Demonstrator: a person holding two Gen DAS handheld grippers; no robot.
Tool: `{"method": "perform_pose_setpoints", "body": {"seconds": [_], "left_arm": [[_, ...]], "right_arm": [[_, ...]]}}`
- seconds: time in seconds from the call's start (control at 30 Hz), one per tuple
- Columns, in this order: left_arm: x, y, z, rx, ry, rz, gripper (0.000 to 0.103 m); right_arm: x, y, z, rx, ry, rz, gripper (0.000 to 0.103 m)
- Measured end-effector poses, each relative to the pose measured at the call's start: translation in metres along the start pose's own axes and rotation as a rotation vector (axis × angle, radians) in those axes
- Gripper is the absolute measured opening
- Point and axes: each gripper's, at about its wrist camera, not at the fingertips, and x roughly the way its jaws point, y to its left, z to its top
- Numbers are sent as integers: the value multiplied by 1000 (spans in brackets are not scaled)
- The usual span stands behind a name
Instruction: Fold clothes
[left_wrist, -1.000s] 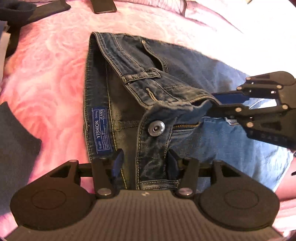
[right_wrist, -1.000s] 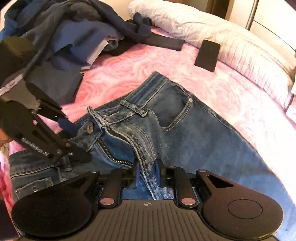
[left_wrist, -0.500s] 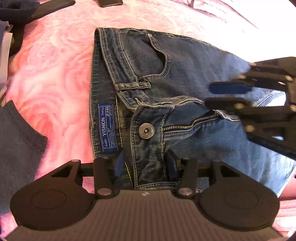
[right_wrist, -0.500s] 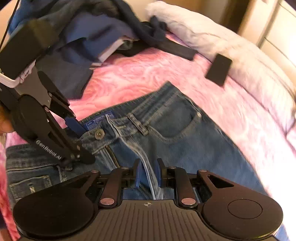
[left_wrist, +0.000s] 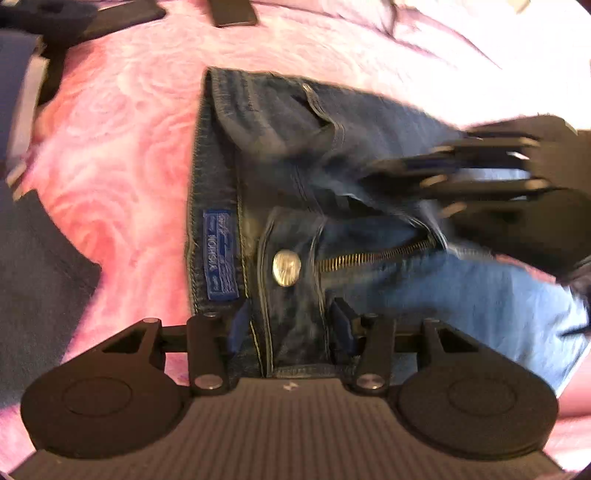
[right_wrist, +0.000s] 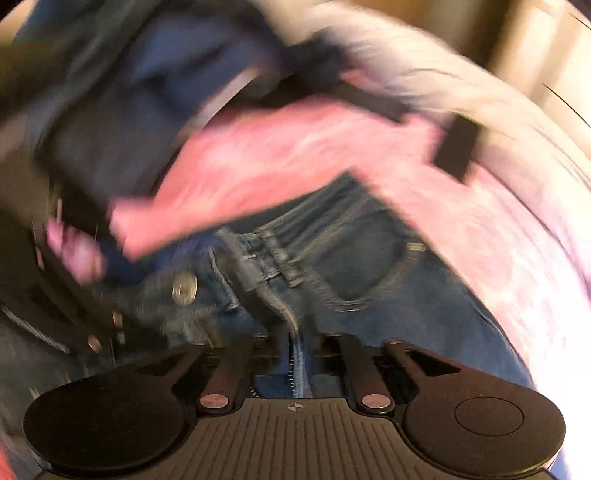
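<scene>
Jeans (left_wrist: 369, 155) lie well inside the pink bedspread's (left_wrist: 122, 140) edges.

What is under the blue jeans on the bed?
The jeans lie on a pink rose-patterned blanket, which shows all around their waistband. Whatever sits directly beneath the denim is covered, so only the blanket at its edges can be seen.
</scene>
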Motion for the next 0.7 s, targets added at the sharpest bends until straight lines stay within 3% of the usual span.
{"method": "perform_pose_setpoints", "body": {"seconds": [0.07,0.13,0.33,0.4,0.57,0.7], "left_arm": [[1,4,7,-34,-15,16,41],[5,7,13,-40,-14,30,41],[-10,16,7,30,-43,120,41],[-16,20,0,37,-39,146,41],[-27,22,-8,78,-29,160,41],[-32,4,-15,206,-12,139,43]], "right_arm": [[-22,-17,-1,150,-58,-26,4],[-34,-10,-6,155,-80,-39,2],[-12,74,-18,-258,-12,80,0],[-2,88,-22,-275,5,102,0],[-9,77,-30,-44,40,94,0],[-39,66,-45,139,118,28,2]]}}
